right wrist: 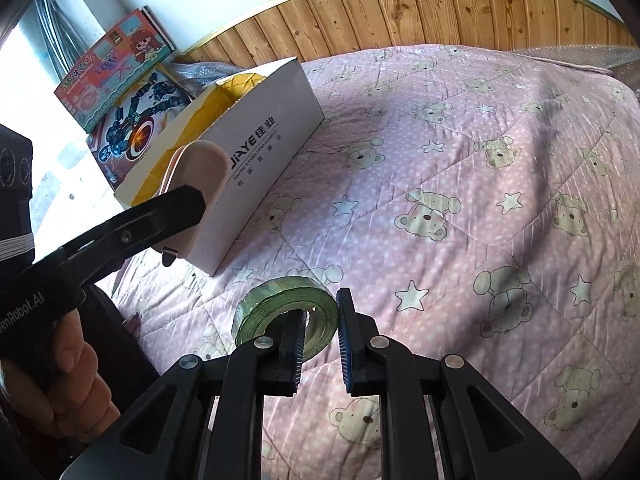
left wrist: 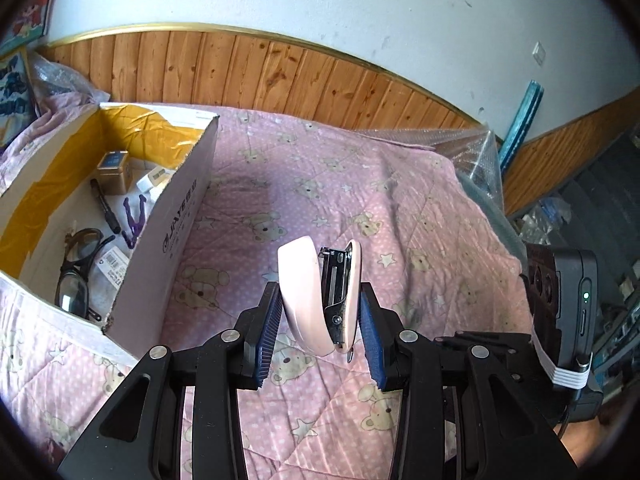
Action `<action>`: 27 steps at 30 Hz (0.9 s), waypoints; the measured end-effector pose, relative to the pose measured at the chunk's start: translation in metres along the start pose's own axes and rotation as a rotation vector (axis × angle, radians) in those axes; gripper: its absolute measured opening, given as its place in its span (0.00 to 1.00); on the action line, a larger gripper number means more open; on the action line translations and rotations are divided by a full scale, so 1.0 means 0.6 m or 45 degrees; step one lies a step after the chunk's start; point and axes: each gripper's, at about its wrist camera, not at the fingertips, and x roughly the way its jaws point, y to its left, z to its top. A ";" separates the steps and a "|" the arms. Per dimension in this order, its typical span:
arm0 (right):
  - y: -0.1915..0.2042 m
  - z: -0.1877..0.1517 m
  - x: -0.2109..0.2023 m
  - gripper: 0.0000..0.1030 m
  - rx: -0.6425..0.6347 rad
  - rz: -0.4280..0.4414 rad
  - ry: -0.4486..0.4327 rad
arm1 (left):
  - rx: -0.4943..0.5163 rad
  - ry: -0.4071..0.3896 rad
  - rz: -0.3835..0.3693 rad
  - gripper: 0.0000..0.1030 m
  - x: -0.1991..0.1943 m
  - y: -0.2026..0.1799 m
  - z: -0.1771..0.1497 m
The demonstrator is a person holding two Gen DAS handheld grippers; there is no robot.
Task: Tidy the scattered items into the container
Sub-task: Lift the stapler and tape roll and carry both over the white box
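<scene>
While your left claw (left wrist: 320, 322) pinches the pink stapler (left wrist: 316, 300) between its two blue pads, the stapler stands nearly upright in the grip, its mouth gaping so the metal magazine shows, and it hangs above the bed quilt (left wrist: 360, 200) just right of the cardboard box (left wrist: 176, 232). Your right claw (right wrist: 322, 340) stands spread around one side of the green tape roll (right wrist: 286, 310): the left finger reaches into the roll's hole, the right finger sits just outside its rim, and you cannot tell whether either pad presses the tape. The roll lies flat on the quilt, near the box's front corner.

Count one stapler, one tape roll and one box. Inside the box you have one pair of black glasses (left wrist: 78, 268), one black pen-like stick (left wrist: 105, 206), one purple clip-like piece (left wrist: 134, 222), one gold tin with a blue lid (left wrist: 114, 172) and a white packet or two.

On the box's white side you can read "JIAYE" with Chinese characters beside it. Your left tool's handle reads "enRobot.AI", partly cut off. Two picture boxes (right wrist: 120, 80) lean in the corner behind.
</scene>
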 end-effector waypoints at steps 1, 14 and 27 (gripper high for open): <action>0.008 0.000 -0.004 0.16 -0.011 0.004 -0.004 | -0.005 -0.013 -0.005 0.38 -0.008 0.002 0.002; 0.123 0.038 -0.038 0.16 -0.202 0.068 -0.071 | -0.093 -0.167 -0.020 0.38 -0.104 0.061 0.030; 0.204 0.095 -0.037 0.16 -0.310 0.112 -0.116 | -0.215 -0.242 0.059 0.38 -0.159 0.171 0.055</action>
